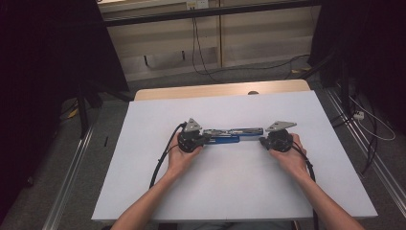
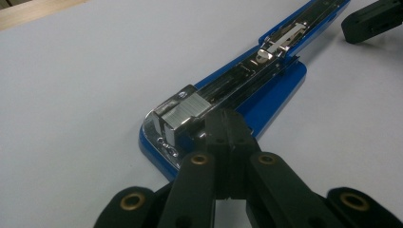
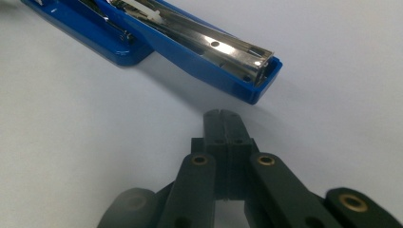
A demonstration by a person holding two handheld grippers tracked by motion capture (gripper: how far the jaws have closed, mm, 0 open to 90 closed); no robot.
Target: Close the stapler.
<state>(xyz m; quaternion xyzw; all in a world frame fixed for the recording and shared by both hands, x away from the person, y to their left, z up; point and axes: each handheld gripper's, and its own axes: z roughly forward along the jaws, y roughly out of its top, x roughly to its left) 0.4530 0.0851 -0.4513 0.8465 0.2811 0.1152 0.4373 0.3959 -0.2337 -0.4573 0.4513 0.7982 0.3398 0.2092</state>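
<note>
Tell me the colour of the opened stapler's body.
Blue stapler, clearest in the left gripper view.

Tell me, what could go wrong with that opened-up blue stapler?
1. The staples lie bare in the open blue stapler, and the shut left gripper presses right beside them; a hard push might knock them loose.
2. The stapler's lid end points at the shut right gripper, which stands just off it. A bump could slide the stapler across the smooth white table.
</note>
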